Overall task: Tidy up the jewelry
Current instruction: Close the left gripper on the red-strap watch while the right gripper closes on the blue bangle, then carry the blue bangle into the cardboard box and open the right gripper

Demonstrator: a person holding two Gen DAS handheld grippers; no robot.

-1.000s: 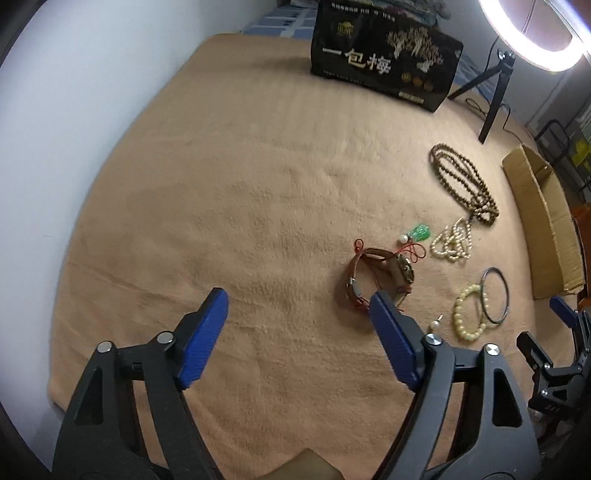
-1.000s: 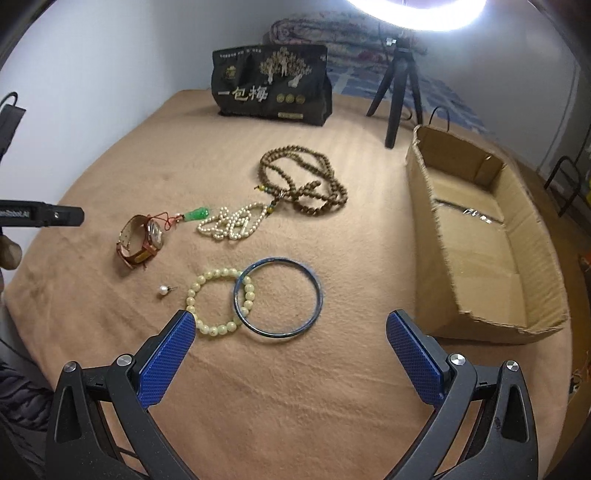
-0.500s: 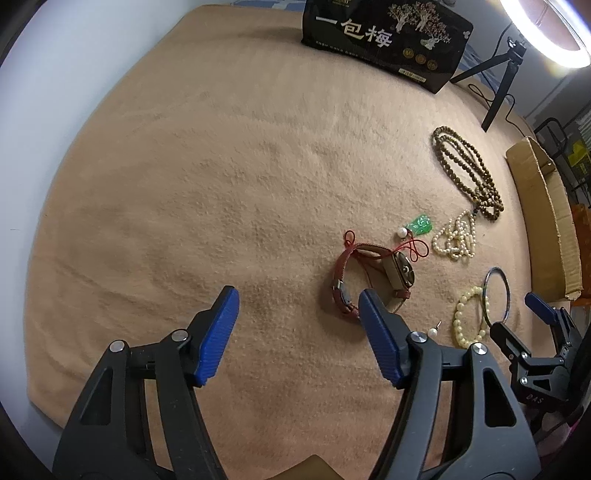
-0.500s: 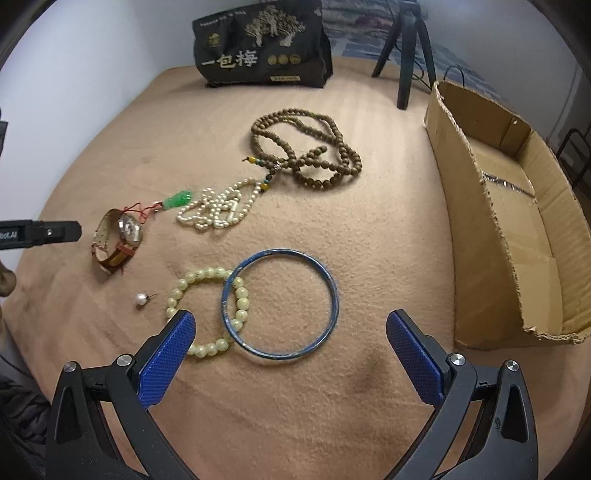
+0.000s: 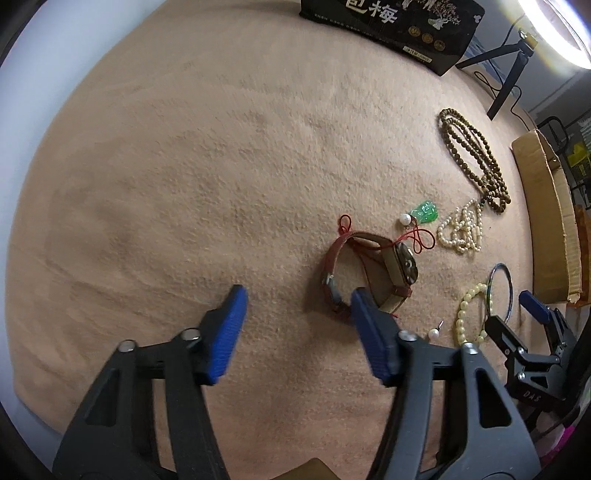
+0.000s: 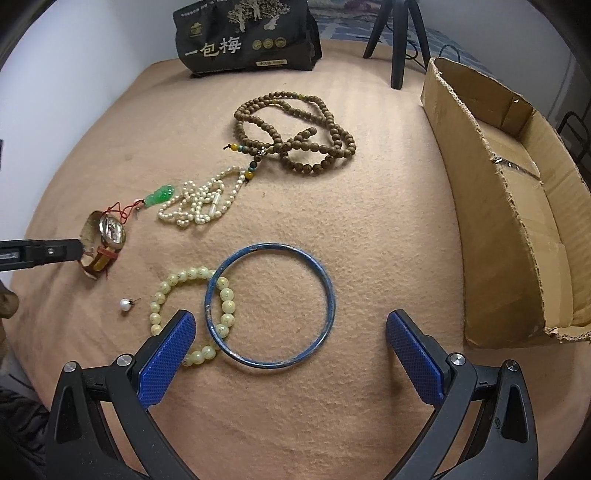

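Jewelry lies on a tan cloth. A brown-strap watch sits just ahead of my open left gripper, its right finger beside the strap. A blue bangle overlaps a pale bead bracelet between the fingers of my open right gripper. A pearl stud, white pearl necklace, green pendant and brown bead necklace lie farther out.
An open cardboard box stands at the right edge of the cloth. A black printed bag and a ring-light tripod stand at the back. A white wall is at the left.
My left gripper has moved forward toward the watch, its right finger now beside the strap. My right gripper has moved forward and lower over the bangle and bead bracelet.
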